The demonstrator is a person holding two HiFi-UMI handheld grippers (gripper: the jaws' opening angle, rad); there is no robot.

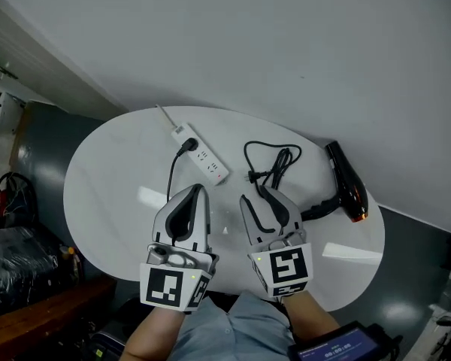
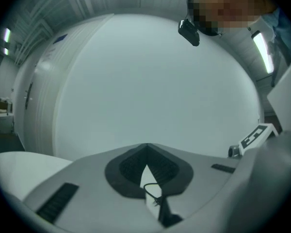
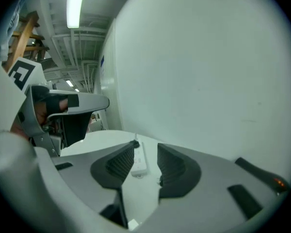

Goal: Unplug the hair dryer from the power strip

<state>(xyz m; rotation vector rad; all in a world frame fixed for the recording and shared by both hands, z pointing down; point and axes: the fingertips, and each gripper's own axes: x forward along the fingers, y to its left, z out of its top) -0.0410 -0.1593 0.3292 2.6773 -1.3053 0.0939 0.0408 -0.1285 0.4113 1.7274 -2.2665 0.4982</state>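
Note:
A white power strip [image 1: 200, 156] lies at the back of the round white table [image 1: 113, 194]; I also see this strip [image 3: 139, 160] between the right jaws. The black hair dryer [image 1: 346, 182] lies at the table's right edge. Its coiled cord [image 1: 276, 163] ends in a plug [image 1: 252, 176] lying loose on the table, apart from the strip. My left gripper [image 1: 201, 189] [image 2: 145, 149] hovers near the front, shut, with its tips touching and nothing held. My right gripper [image 1: 257, 195] [image 3: 145, 152] is beside it, open and empty.
Another black plug [image 1: 186, 147] sits in the strip, and its cable [image 1: 171, 177] runs toward the left gripper. A pale wall [image 1: 286, 43] rises just behind the table. Dark clutter [image 1: 15, 224] stands on the floor at the left, and a lit screen [image 1: 338, 346] is at the bottom right.

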